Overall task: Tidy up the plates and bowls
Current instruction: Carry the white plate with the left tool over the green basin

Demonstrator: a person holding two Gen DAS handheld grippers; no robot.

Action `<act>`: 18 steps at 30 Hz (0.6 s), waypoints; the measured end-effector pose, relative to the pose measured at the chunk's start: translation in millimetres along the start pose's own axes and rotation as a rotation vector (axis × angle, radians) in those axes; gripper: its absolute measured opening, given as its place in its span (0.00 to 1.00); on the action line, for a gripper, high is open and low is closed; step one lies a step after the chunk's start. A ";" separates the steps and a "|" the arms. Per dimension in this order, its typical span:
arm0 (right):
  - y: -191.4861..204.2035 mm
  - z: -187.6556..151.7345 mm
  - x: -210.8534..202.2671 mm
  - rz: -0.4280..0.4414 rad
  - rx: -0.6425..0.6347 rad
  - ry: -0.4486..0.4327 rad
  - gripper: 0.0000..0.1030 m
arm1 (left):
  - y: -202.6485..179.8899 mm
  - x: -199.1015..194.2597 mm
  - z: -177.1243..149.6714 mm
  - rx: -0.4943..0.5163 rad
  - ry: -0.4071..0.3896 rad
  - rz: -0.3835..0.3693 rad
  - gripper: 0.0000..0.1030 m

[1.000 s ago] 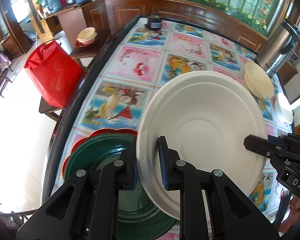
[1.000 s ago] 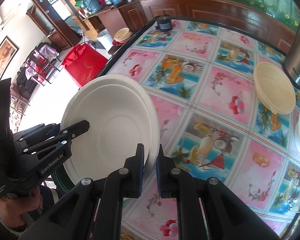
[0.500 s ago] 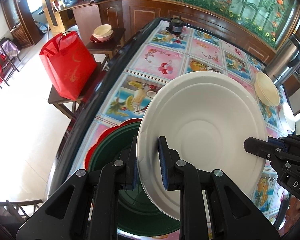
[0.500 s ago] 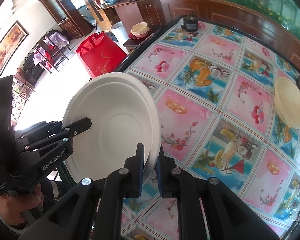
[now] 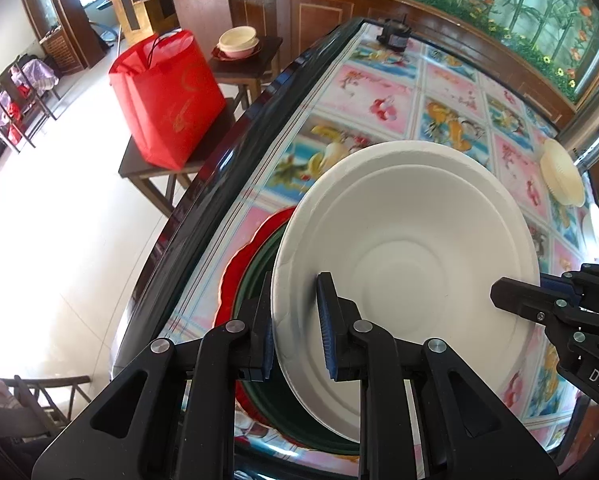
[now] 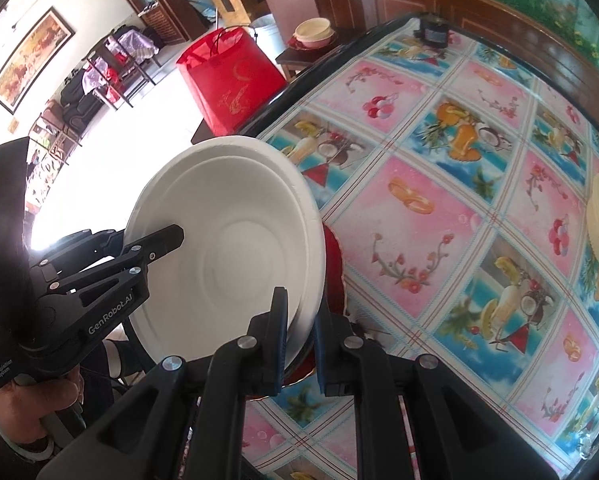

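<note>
A white plate point(image 5: 411, 264), with a second white rim showing behind it, hangs tilted between both grippers. My left gripper point(image 5: 295, 280) is shut on its left rim. My right gripper point(image 6: 301, 304) is shut on the opposite rim and shows in the left wrist view as black fingers point(image 5: 511, 300). The left gripper point(image 6: 175, 236) also appears in the right wrist view, held by a hand point(image 6: 31, 396). Under the white plate, a green plate point(image 5: 259, 264) lies on a red scalloped plate point(image 5: 239, 264) near the table's left edge; the red plate point(image 6: 333, 264) is mostly hidden.
The table point(image 5: 379, 92) has a fruit-print cloth and a black edge point(image 5: 219, 168). A cream plate point(image 5: 561, 172), a white dish point(image 5: 597, 232) and a steel kettle point(image 5: 591, 120) stand far right. A red bag point(image 5: 167, 100) and stacked bowls point(image 5: 237, 40) sit on stools beside the table.
Both grippers have carried the white plate sideways toward the table's left edge and slightly down. It now covers more of the green and red plates. Both grips are unchanged.
</note>
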State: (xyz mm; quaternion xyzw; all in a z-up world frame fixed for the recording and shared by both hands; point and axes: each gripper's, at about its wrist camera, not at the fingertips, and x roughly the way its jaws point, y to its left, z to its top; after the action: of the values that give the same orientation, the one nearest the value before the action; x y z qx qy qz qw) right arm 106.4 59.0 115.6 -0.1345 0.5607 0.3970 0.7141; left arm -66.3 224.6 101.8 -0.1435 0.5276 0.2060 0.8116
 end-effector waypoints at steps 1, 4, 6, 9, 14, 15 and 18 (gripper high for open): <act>2.2 -0.8 3.0 0.000 -0.006 0.007 0.12 | 2.2 2.4 -2.3 -0.003 0.008 0.002 0.18; 6.6 -2.9 10.3 -0.001 -0.020 0.028 0.12 | 4.3 5.9 -7.4 0.004 0.015 0.014 0.19; 10.0 -4.4 15.1 0.000 -0.028 0.042 0.12 | 5.8 8.9 -11.6 0.010 0.023 0.022 0.19; 13.8 -7.0 22.1 -0.006 -0.041 0.060 0.12 | 8.1 15.1 -17.2 0.012 0.042 0.025 0.19; 18.7 -7.7 28.9 -0.028 -0.064 0.074 0.13 | 5.7 16.7 -19.7 0.030 0.040 0.046 0.19; 19.4 -7.3 29.0 -0.031 -0.069 0.076 0.13 | 5.9 17.0 -19.8 0.032 0.039 0.046 0.19; 19.1 -6.8 28.8 -0.033 -0.074 0.073 0.13 | 6.3 16.7 -20.7 0.024 0.037 0.036 0.19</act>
State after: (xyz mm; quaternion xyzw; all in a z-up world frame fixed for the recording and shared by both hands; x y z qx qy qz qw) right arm 89.6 79.0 92.1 -0.1846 0.5690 0.4006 0.6941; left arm -79.8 223.8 78.2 -0.1279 0.5475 0.2116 0.7995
